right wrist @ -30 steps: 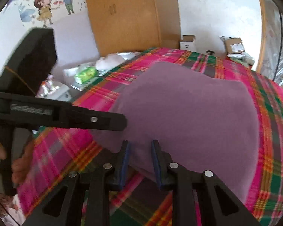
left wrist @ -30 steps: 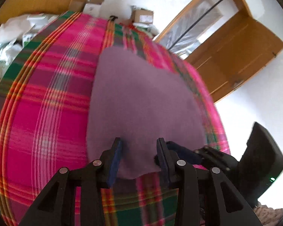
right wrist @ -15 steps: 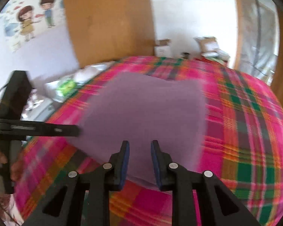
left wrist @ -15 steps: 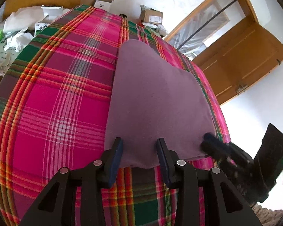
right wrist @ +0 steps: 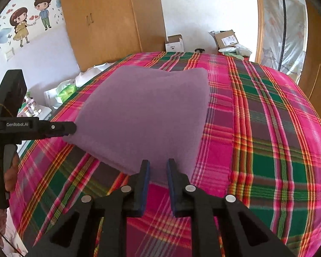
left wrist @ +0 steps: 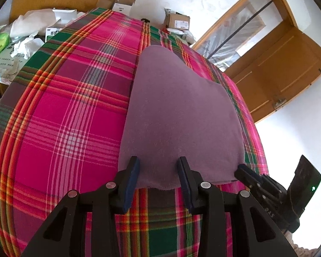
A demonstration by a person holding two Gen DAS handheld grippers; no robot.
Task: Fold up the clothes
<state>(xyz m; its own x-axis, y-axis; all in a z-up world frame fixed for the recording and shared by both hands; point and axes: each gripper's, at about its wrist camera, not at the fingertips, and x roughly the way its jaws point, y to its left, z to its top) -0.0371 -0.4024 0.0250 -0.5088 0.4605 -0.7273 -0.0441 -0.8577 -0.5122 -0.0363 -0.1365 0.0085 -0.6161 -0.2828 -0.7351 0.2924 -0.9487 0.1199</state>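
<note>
While the folded purple cloth (left wrist: 179,115) lies flat on the plaid bedspread (left wrist: 70,111), you hold both tools at its near edge. Your left tool (left wrist: 158,171) has its blue-padded fingers (left wrist: 131,177) spread wide, the cloth's near left corner lying just ahead and between them, nothing gripped. Your right tool (right wrist: 156,173) has its fingers (right wrist: 144,182) parted by a narrower gap, poised over the cloth's near right corner, also gripping nothing. From the right tool's view, the left tool (right wrist: 71,127) sits to the left, its tip touching the cloth (right wrist: 145,111) at the edge. Beyond the cloth, past the bed's far end, stand cardboard boxes (right wrist: 225,39) and a wooden wardrobe (right wrist: 109,19).
</note>
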